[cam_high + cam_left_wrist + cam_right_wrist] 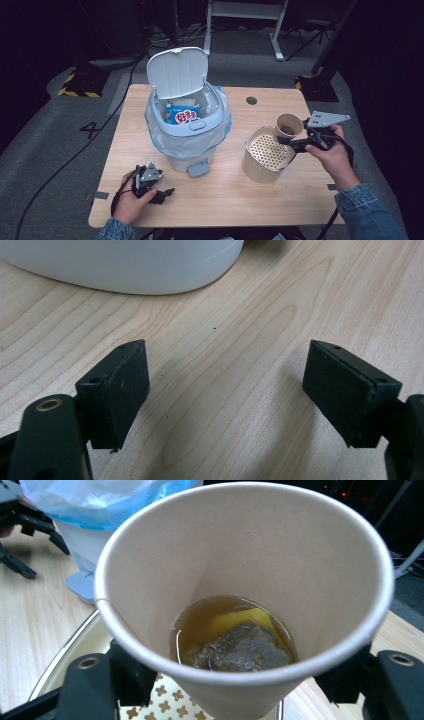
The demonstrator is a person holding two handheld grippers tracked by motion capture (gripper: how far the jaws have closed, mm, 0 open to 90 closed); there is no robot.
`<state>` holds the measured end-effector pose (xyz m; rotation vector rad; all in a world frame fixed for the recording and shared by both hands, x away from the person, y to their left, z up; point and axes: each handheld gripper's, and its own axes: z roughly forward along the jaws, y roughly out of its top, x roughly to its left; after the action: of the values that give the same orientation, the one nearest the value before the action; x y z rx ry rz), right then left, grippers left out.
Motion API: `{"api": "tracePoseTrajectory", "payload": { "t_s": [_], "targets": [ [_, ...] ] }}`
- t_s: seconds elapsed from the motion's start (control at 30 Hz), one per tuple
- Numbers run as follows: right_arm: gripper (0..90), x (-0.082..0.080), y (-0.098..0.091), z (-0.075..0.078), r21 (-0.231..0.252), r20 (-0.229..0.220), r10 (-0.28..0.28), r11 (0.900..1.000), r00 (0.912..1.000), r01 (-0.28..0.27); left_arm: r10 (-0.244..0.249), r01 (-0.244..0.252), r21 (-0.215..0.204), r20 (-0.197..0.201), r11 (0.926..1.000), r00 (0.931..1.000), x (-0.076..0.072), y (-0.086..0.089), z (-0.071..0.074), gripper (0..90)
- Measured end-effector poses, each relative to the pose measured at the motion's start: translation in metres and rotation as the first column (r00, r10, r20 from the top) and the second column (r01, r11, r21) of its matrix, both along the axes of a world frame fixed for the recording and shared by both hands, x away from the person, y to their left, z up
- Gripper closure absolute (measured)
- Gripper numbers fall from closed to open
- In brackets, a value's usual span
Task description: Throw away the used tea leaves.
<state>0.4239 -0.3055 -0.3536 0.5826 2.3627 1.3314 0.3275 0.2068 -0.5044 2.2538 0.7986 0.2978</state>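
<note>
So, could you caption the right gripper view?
Right gripper holds a paper cup of tea above the strainer pot.

a recording lab or studio, not a home. a lone wooden table (220,200) stands on grey carpet amid black curtains, with cables (60,165) trailing over the floor, hazard-striped tape (75,92) and a painted number (91,130).

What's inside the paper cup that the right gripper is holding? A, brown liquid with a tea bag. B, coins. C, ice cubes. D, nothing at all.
A: the right gripper view looks into the paper cup, where a soaked tea bag lies in brown liquid at the bottom.
</note>
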Motion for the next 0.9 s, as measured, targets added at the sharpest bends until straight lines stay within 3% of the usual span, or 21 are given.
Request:
{"api": "tracePoseTrajectory", "payload": {
  "t_s": [0.17,0.27,0.47,0.63,0.7,0.83,0.9],
  "targets": [
    [31.2,-0.001,0.0,0.002,-0.049,0.057,-0.001,0.9988,0.9984,0.003,0.0,0.0,0.002,0.0,1.0,1.0,0.0,0.0,0.0,19.2],
    [31.3,-0.002,0.002,0.005,-0.106,0.132,0.014,0.9944,0.9911,0.0,0.0,0.0,0.001,0.001,1.0,1.0,0.0,0.0,0.0,19.2],
    [31.5,-0.007,0.007,0.007,-0.238,0.287,0.075,0.9713,0.9551,-0.005,0.001,-0.001,0.001,0.002,1.0,1.0,0.0,0.0,0.0,19.2],
    [31.8,-0.012,0.01,0.006,-0.356,0.396,0.124,0.9339,0.91,0.028,0.004,-0.004,0.0,0.001,1.0,1.0,-0.001,0.0,0.0,19.4],
    [31.9,-0.014,0.012,0.005,-0.407,0.427,0.144,0.912,0.8925,0.048,0.004,-0.004,0.001,0.0,1.0,1.0,-0.001,0.0,0.0,19.4],
    [32.0,-0.019,0.017,0.004,-0.512,0.477,0.205,0.855,0.855,0.081,0.004,-0.004,0.0,0.001,1.0,1.0,-0.001,0.0,0.0,19.4],
    [32.0,-0.021,0.019,0.003,-0.551,0.503,0.236,0.8285,0.8314,0.099,0.004,-0.004,0.0,0.0,1.0,1.0,-0.001,0.0,0.0,19.3]
  ]
}}
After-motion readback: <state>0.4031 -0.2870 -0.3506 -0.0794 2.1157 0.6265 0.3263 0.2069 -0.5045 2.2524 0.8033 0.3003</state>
